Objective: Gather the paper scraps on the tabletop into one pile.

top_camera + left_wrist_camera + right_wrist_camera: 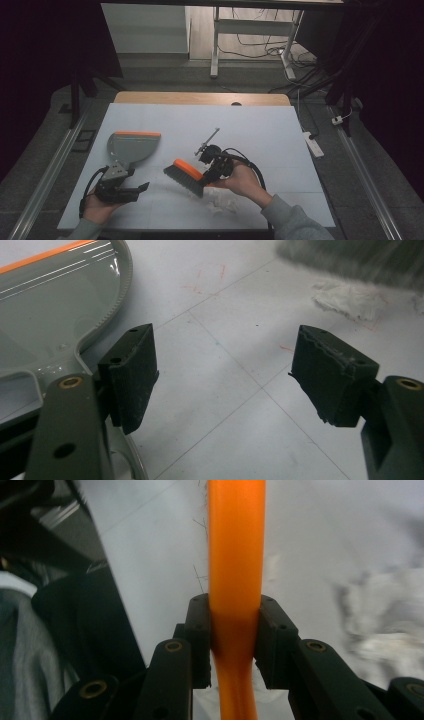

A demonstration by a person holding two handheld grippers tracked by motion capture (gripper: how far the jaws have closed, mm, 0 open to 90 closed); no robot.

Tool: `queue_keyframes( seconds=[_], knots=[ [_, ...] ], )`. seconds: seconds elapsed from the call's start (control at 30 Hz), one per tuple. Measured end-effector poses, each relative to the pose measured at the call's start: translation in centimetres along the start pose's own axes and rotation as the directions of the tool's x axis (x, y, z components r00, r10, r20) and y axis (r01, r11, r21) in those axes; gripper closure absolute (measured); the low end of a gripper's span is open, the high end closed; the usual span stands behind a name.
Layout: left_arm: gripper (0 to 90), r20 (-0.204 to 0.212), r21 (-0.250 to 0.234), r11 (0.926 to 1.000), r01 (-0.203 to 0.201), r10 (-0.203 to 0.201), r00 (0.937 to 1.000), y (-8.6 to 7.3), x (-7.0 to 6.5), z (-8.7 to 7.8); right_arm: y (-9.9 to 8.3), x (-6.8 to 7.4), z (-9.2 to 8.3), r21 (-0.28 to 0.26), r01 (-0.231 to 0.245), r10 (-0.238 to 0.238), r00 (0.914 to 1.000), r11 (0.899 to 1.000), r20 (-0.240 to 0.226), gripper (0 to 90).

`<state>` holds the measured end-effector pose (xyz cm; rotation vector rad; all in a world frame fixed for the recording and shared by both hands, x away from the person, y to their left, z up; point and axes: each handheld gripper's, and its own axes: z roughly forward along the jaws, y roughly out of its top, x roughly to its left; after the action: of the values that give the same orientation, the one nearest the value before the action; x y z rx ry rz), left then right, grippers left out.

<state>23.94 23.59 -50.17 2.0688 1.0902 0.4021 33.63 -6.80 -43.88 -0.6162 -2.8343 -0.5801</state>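
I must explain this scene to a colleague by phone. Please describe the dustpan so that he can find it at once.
Look at the white table top, on its left half. There lies the flat grey plastic dustpan, just beyond the open left gripper. An orange strip along its far edge and its scoop shape separate it from the bristled grey hand brush with orange back.

You see a grey dustpan [131, 148] with an orange edge, a grey-bristled brush [186, 177] with orange handle, white table [270, 130]

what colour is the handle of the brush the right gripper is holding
Bright orange; the hand brush's orange plastic handle shows best in the right gripper view, clamped between the black fingers.
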Motion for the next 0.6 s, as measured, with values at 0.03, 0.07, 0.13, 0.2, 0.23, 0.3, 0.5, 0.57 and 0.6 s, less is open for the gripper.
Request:
queue_keyframes(
  seconds=[0.03,0.07,0.13,0.2,0.23,0.3,0.5,0.57,0.6],
  knots=[
    [27.3,0.000,0.001,1.0000,-0.001,0.001,1.0000,0.0,0.0,0.0,0.0,0.2,0.3,0.006,0.008,-0.008,1.0000,1.000,0.000,70.8],
    [27.2,0.000,0.001,1.0000,-0.001,0.001,1.0000,0.0,0.0,0.0,0.0,0.4,0.7,0.018,0.015,-0.015,0.9999,1.000,-0.002,70.8],
    [27.3,0.001,0.004,1.0000,-0.001,0.001,1.0000,0.0,0.0,0.1,0.1,0.5,1.4,0.037,0.032,-0.032,0.9995,0.999,-0.009,70.8],
    [27.3,0.000,0.004,1.0000,-0.002,0.002,1.0000,0.0,0.0,0.1,0.2,0.6,2.0,0.052,0.032,-0.032,0.9995,0.998,-0.007,70.8],
    [27.3,-0.001,0.003,1.0000,-0.002,0.002,1.0000,-0.1,0.0,0.1,0.3,0.5,2.3,0.063,0.046,-0.046,0.9990,0.997,-0.001,70.8],
    [27.3,-0.001,0.002,1.0000,0.000,0.000,1.0000,-0.1,0.0,0.0,0.5,0.3,2.5,0.063,0.034,-0.034,0.9994,0.997,0.005,70.8],
    [27.4,-0.001,0.000,1.0000,0.002,-0.002,1.0000,-0.1,0.0,0.0,0.8,-1.5,2.1,0.058,-0.018,0.014,0.9977,0.998,0.066,70.8],
    [27.4,-0.001,0.000,1.0000,0.001,-0.001,1.0000,-0.1,0.1,0.0,0.8,-1.8,1.9,0.055,-0.024,0.019,0.9968,0.998,0.078,70.8],
    [27.5,-0.001,0.001,1.0000,0.001,-0.001,1.0000,-0.1,0.0,0.0,0.8,-2.2,1.5,0.042,-0.037,0.032,0.9943,0.998,0.101,70.8]
  ],
)
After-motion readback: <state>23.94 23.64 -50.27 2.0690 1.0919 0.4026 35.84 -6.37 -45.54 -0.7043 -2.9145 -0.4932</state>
